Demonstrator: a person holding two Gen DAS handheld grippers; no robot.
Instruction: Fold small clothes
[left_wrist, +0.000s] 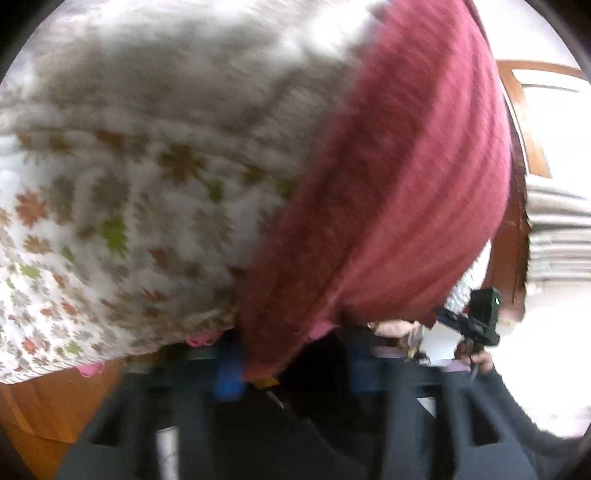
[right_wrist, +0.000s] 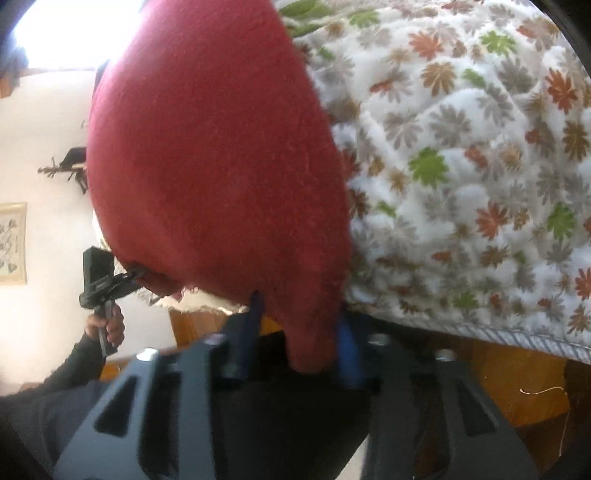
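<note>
Red garment: small knitted piece, maroon-red, held up in the air between both grippers, in front of a floral quilt that covered a bed with a wooden frame. Right gripper: blue-padded fingers stood narrow, with a corner of the garment bunched between them; from this gripper the cloth rose toward 12 o'clock and spread toward 10 o'clock. Left gripper: the garment hung into the gap between its blue fingers; the frame was blurred, so the grip reads as closed on cloth but the contact itself could not be told for certain. From this gripper the cloth ran up toward 1 o'clock. Long axis: by judgement, the piece was stretched between the two grippers, each holding one end of an edge, neither hand markedly nearer. In the right wrist view the left gripper's body showed at 9 o'clock with a hand in a dark sleeve on its handle. The coming move likely turns on lowering the piece flat onto the quilt, which lay behind it.
</note>
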